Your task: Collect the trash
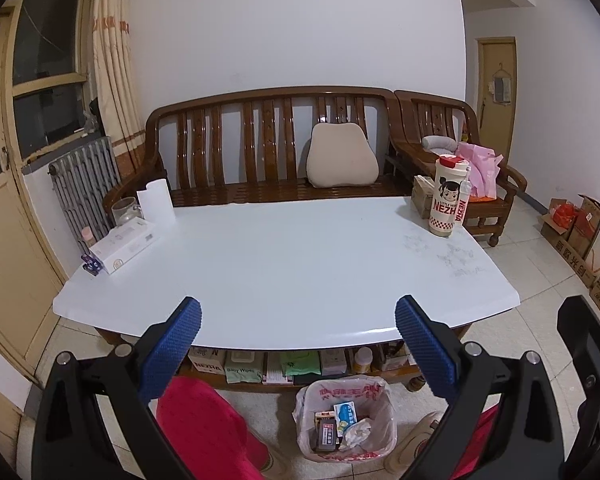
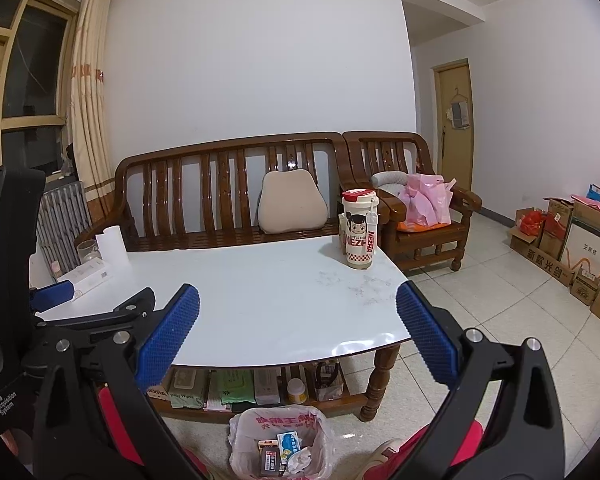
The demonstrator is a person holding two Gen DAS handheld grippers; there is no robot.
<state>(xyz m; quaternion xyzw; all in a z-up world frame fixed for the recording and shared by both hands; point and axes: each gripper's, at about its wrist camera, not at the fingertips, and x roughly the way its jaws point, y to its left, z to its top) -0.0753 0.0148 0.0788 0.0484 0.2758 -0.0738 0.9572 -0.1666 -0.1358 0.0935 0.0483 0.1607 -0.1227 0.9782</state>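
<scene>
A bin lined with a white bag stands on the floor in front of the table; it also shows in the right wrist view. Inside lie small boxes and crumpled paper. My left gripper is open and empty, held above the table's near edge and the bin. My right gripper is open and empty at about the same height, to the right of the left one. The left gripper's body shows at the left of the right wrist view.
The white table carries a NEZHA cup, a white box, a paper roll and a glass jar. A wooden sofa stands behind. Cartons line the right wall. A shelf under the table holds packets.
</scene>
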